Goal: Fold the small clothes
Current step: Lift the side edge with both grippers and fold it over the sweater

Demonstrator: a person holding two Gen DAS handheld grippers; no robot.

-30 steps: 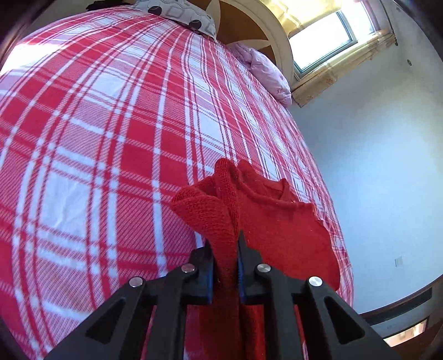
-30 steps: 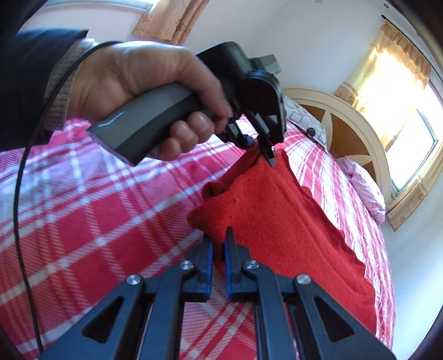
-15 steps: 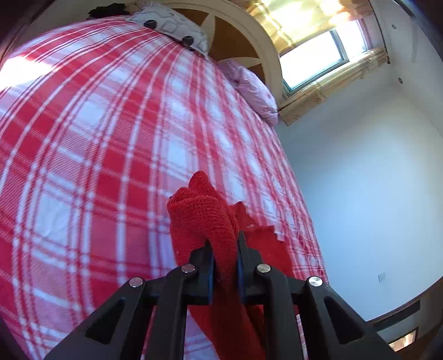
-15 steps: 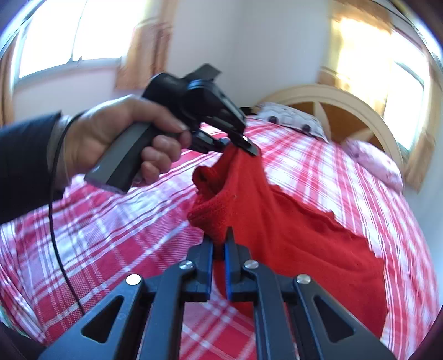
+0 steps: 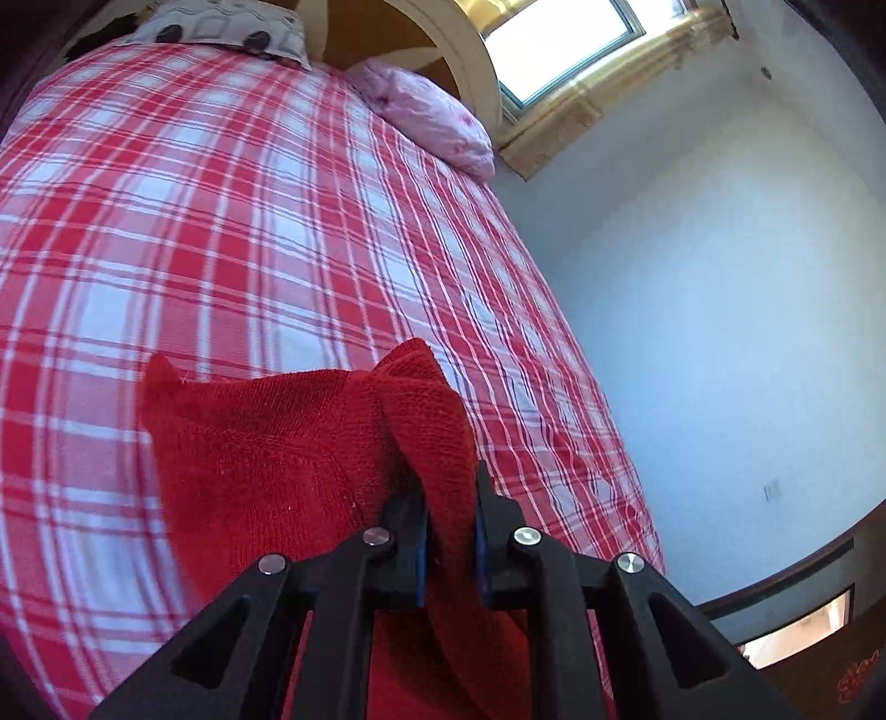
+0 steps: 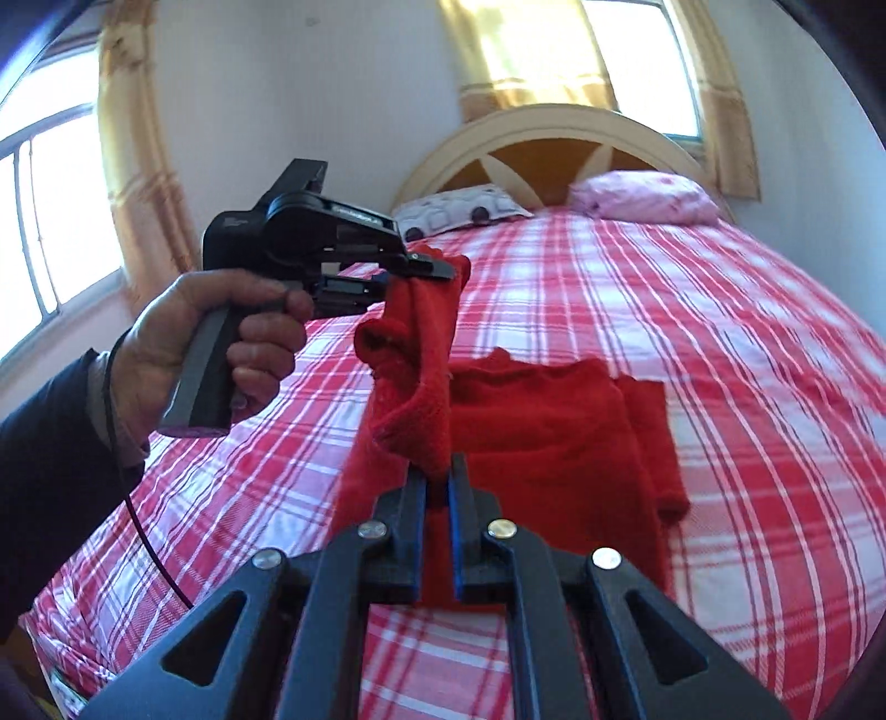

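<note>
While clamped by both the left gripper (image 5: 449,531) and right gripper (image 6: 437,493), the red sweater (image 6: 554,426) is draped toward 1 o'clock on the bed (image 6: 747,332).

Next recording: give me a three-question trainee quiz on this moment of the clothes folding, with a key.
1. True or false: both grippers are shut on the red sweater.
2. Which pillow lies nearer the window in the left wrist view: A) pink pillow B) grey patterned pillow?
3. Fill in: the sweater's far part rests on the red-and-white ____ bedspread.

Key: 1 true: the left gripper and the right gripper each pinch an edge, lifted off the bed. 2 A. 3 plaid.
</note>
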